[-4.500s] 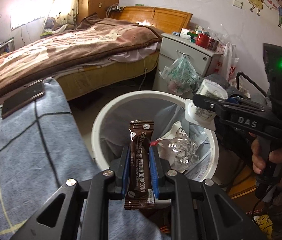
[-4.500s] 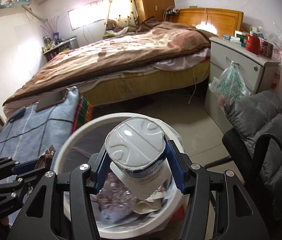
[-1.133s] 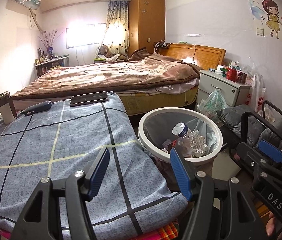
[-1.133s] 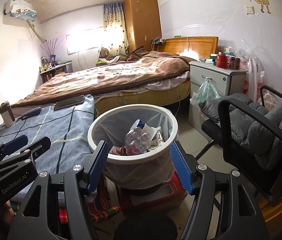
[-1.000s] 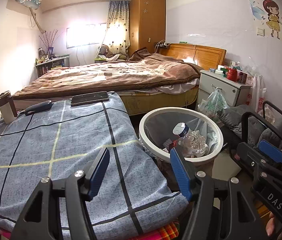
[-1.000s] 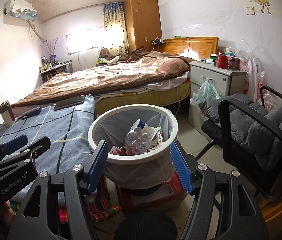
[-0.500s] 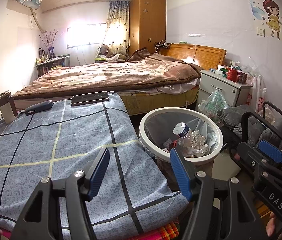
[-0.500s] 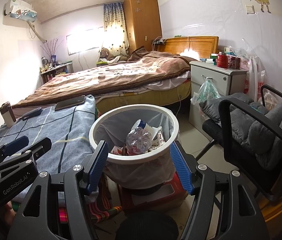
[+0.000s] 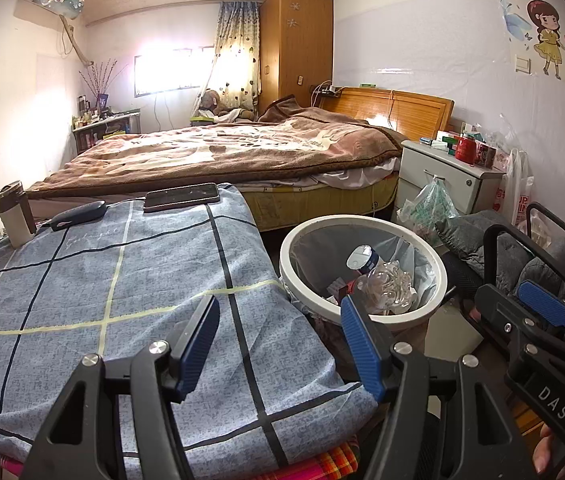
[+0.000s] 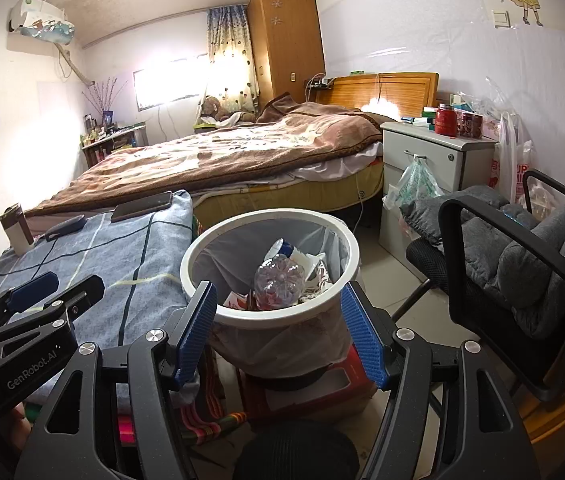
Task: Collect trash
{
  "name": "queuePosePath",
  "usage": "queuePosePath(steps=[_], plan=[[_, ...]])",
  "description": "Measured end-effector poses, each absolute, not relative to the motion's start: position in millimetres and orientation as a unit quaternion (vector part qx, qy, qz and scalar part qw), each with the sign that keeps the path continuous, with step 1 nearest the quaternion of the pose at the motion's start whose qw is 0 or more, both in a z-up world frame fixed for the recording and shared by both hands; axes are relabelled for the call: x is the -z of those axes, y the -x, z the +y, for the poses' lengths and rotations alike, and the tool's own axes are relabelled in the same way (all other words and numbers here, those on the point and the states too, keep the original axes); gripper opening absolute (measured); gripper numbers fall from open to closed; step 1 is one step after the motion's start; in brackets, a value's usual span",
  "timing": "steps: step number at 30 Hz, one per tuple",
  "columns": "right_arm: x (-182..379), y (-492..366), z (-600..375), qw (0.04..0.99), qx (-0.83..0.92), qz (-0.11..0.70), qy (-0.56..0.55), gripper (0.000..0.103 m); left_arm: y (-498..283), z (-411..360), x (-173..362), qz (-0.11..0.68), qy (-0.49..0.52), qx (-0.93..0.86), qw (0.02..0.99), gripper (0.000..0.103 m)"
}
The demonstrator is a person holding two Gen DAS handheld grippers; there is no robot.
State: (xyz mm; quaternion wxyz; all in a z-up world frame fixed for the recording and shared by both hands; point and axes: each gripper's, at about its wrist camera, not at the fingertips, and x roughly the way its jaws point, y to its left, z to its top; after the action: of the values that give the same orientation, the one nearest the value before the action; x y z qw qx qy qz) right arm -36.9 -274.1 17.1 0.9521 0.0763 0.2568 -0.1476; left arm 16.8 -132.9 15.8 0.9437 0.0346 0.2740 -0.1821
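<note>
A white round trash bin (image 9: pixel 438 264) (image 10: pixel 192 256) with a clear liner stands on the floor beside the blue checked table. Inside it lie a crushed clear plastic bottle (image 9: pixel 386 284) (image 10: pixel 278 280), a white cup with a blue band (image 9: pixel 360 258) (image 10: pixel 282 250) and other wrappers. My left gripper (image 9: pixel 282 336) hovers open over the table's near right corner, nothing between its blue pads. My right gripper (image 10: pixel 280 332) is open and empty too, held back from the bin's near rim. Each gripper shows at the edge of the other's view.
The blue checked cloth (image 9: pixel 102 280) carries a phone (image 9: pixel 182 197), a dark case (image 9: pixel 78 214) and a flask (image 9: pixel 14 216) at its far edge. A grey padded chair (image 10: pixel 522 256) stands right of the bin. Beyond are a bed (image 9: pixel 222 156) and a white nightstand (image 9: pixel 446 176).
Earlier my left gripper held a brown sachet and my right a white cup over the bin. Both now stand empty and drawn back. Over the last second nothing moved.
</note>
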Motion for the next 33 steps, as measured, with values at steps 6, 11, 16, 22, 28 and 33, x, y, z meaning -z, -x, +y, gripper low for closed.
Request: queuePosePath(steps=[6,11,16,22,28,33], plan=[[-18.3,37.6,-273.6,0.952,0.147,0.256,-0.077,0.066,-16.1,-132.4,-15.5,0.274,-0.034,0.180,0.944,0.065],[-18.4,38.4,-273.1,0.952,0.145,0.256,-0.078,0.066,-15.6,-131.8,-16.3,0.274,-0.033,0.179,0.944,0.065],[-18.0,38.4,-273.4,0.952,0.146,0.256,-0.078,0.066,-15.0,-130.9,-17.1,0.274,-0.033,0.179,0.944,0.065],[-17.9,37.9,-273.1,0.952,0.146,0.257,-0.077,0.066,-15.2,-130.6,-17.1,0.274,-0.032,0.177,0.945,0.065],[-17.8,38.1,-273.1,0.952,0.146,0.257,-0.077,0.066,-15.0,-129.6,-17.5,0.274,-0.031,0.177,0.945,0.065],[-17.3,38.2,-272.4,0.952,0.146,0.257,-0.078,0.066,-14.1,-129.1,-18.2,0.274,-0.031,0.177,0.945,0.065]])
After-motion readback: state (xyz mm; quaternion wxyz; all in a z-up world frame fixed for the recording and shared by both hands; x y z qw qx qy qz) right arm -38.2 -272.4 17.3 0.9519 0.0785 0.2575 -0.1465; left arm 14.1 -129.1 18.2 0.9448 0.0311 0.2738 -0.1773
